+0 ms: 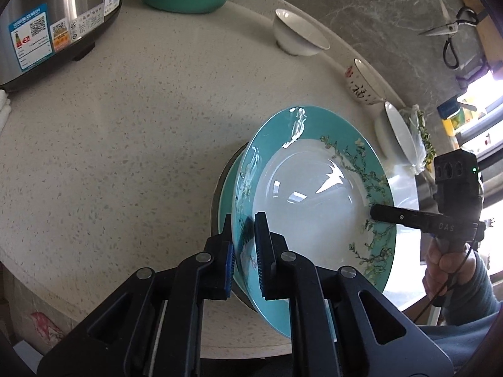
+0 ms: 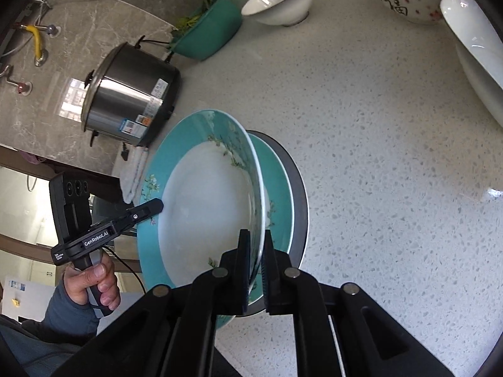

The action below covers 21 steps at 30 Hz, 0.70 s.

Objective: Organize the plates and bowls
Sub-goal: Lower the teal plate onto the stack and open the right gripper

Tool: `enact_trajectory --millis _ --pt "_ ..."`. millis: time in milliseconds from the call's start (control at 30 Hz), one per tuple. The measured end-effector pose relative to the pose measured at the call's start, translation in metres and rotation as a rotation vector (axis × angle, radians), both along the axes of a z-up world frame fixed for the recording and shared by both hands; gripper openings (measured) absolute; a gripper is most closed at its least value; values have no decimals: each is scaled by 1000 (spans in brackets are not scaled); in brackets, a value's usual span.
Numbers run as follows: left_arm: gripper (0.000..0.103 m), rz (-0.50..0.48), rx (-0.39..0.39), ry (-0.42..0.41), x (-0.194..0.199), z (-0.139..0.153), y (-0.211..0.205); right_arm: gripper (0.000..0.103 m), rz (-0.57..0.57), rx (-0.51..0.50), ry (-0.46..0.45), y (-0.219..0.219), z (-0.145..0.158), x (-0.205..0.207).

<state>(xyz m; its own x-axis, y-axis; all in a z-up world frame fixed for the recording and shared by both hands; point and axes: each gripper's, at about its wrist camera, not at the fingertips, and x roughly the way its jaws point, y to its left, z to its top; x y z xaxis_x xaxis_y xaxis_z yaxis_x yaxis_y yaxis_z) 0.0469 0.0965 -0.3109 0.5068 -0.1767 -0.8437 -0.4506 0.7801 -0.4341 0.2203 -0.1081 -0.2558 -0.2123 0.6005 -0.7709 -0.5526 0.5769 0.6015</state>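
**Teal plate carried between both grippers, over the stack**

The left gripper (image 1: 245, 251) and right gripper (image 2: 256, 267) each clench opposite rims of the tilted teal plate (image 1: 308, 194). Just beyond and below it lies a second teal plate (image 2: 276, 185) on a dark base (image 2: 298, 188); their contact is hidden. Farther along the table (image 1: 125, 125) stand white bowls (image 1: 298, 34).

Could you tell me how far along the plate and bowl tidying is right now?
Done: one teal plate already lies on a dark plate. In hand: the left hand-held gripper and right hand-held gripper clamp opposite rims of a second teal plate, tilted above that stack. Left: three bowls, white, patterned and white, sit apart.
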Motion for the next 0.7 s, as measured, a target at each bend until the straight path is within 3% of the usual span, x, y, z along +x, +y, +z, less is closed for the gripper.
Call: enact_trajectory --millis 500,700 --pt "11 -41 22 18 24 -10 -9 10 -7 -67 -91 6 1 -5" --pt "12 -54 54 20 31 -11 -17 14 40 -136 -215 14 8 -14"
